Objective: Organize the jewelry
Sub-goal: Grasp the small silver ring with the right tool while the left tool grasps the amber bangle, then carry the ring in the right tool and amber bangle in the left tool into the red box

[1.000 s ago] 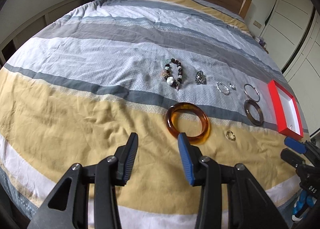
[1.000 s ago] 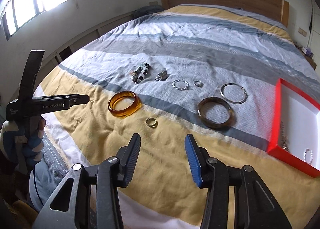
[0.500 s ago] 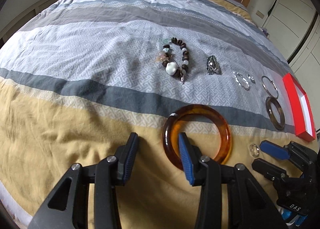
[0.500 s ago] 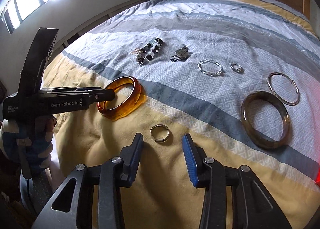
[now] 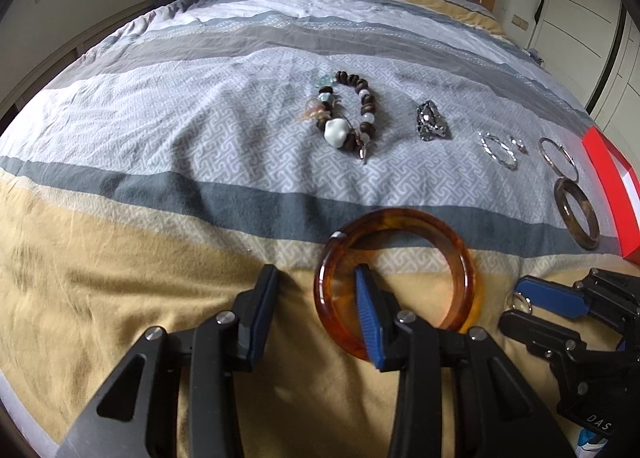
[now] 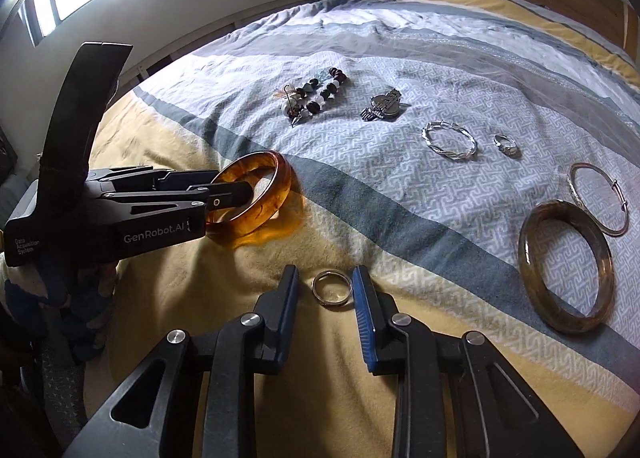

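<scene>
1. Your right gripper, jaws just closing, straddles the small ring without apparently pinching it; it's slippery, so grip across its rim.
2. Farther left, your left gripper stands spread astride the rigid amber bangle's near wall.

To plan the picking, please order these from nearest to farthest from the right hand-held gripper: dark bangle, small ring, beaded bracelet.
Seen from the right hand-held gripper:
1. Small ring, between its fingers.
2. Dark bangle, to the right.
3. Beaded bracelet, far ahead.
</scene>
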{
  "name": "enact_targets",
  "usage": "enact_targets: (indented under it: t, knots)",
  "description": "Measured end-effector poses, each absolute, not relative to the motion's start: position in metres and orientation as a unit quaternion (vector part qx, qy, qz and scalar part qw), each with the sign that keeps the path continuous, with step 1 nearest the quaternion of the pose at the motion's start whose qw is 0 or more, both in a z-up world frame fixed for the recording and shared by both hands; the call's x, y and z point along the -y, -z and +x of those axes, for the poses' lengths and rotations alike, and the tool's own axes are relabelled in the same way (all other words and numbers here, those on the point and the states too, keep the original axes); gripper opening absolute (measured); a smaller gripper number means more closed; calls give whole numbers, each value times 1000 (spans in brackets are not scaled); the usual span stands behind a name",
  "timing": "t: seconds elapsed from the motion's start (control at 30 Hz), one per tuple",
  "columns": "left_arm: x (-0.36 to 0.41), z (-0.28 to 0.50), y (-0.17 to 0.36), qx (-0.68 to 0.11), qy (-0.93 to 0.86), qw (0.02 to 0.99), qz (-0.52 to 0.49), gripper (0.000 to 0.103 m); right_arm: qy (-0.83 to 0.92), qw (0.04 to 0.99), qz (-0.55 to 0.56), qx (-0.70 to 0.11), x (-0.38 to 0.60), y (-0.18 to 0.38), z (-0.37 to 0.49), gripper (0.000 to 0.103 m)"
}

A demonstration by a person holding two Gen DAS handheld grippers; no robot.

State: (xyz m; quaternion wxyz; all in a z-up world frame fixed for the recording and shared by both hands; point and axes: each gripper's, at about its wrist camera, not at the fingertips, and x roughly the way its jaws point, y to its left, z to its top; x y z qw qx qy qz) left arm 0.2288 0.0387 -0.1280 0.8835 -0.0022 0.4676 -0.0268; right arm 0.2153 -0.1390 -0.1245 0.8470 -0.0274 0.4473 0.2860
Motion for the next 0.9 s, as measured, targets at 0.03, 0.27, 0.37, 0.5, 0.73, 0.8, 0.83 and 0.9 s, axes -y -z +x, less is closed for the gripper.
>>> enact_targets:
  t: [0.03, 0.27, 0.37, 0.5, 0.73, 0.8, 0.83, 0.9]
  knots:
    - [-37, 229, 129, -465, 25, 885, 2, 37, -287, 847, -24, -447, 140, 125, 216, 27]
    - [-31, 229, 128, -457, 21, 889, 19, 28, -287, 847, -19, -446, 143, 127, 216, 22]
    - [-24, 226, 125, -451, 18, 892, 38, 15, -284, 848, -22, -447, 143, 123, 215, 21]
    - [-22, 224, 120, -450, 11, 892, 42, 12, -278, 848, -15, -451, 145, 115, 209, 20]
    - [-22, 210, 97, -452, 7, 892, 18, 9, -262, 856, -6, -446, 162, 88, 186, 20]
    - [-20, 200, 86, -449, 11, 894, 15, 9, -254, 861, -4, -441, 169, 77, 178, 20]
    - [-20, 194, 81, -448, 12, 894, 13, 9, -250, 863, -3, -439, 173, 71, 173, 20]
    - [-19, 182, 71, -445, 16, 895, 9, 9, -241, 868, -3, -433, 180, 59, 163, 20]
